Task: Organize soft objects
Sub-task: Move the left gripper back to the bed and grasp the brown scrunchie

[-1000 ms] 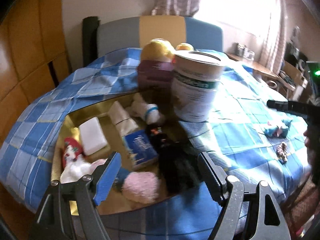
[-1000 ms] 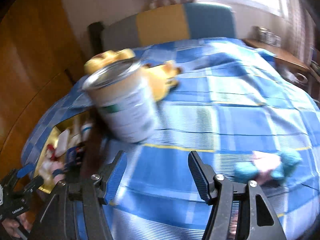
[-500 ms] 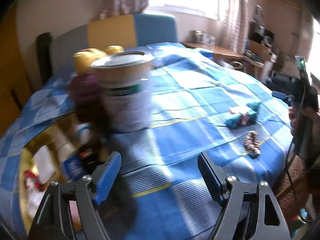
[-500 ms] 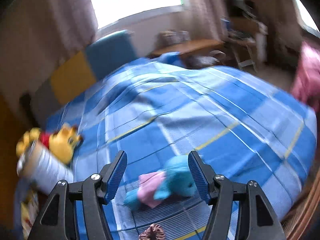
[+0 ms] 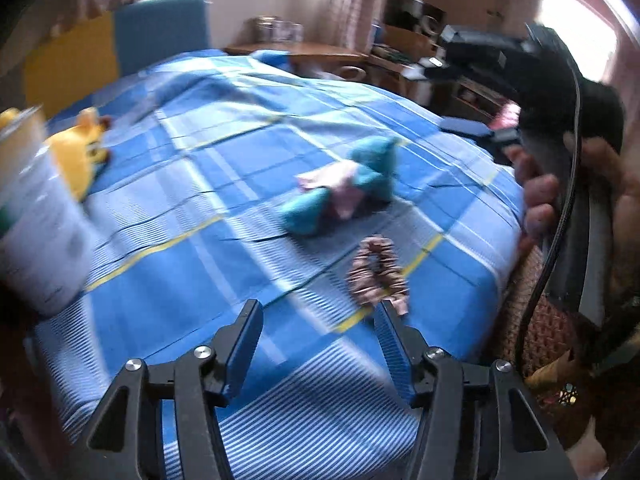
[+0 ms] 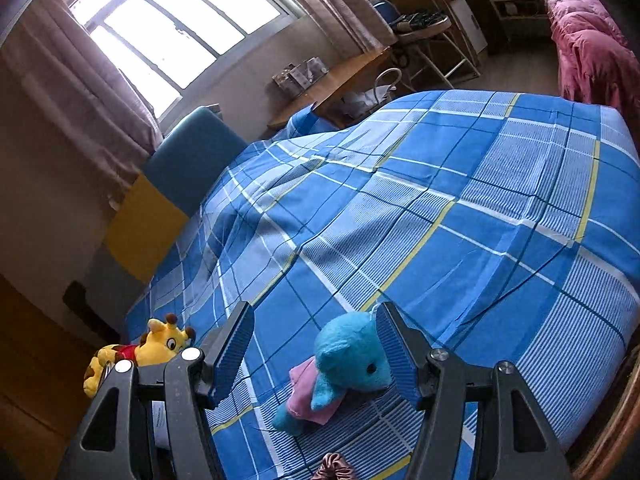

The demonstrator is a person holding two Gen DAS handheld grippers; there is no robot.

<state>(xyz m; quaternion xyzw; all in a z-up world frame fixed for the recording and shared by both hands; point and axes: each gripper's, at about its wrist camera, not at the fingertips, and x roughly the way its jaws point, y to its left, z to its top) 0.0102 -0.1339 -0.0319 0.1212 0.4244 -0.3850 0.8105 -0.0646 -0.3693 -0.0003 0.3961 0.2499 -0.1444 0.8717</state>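
Note:
A teal plush elephant in a pink shirt (image 6: 344,364) lies on the blue checked bedspread (image 6: 460,216); it also shows in the left wrist view (image 5: 344,188). My right gripper (image 6: 314,344) is open and empty, its jaws on either side of the elephant's head, just above it. A brown satin scrunchie (image 5: 376,268) lies in front of the elephant; its edge shows in the right wrist view (image 6: 334,468). My left gripper (image 5: 318,336) is open and empty, low over the bedspread just short of the scrunchie. A yellow giraffe plush (image 6: 140,350) lies at the left (image 5: 82,152).
A white tin can (image 5: 36,216) stands at the left edge of the left wrist view. The hand holding the right gripper (image 5: 560,152) is at the right, by the bed's edge. A wooden desk (image 6: 336,84) and chairs stand beyond the bed, under the window.
Both grippers swung right, away from the gold box of soft items and the can. The right gripper closed in on the elephant; the left now faces the scrunchie.

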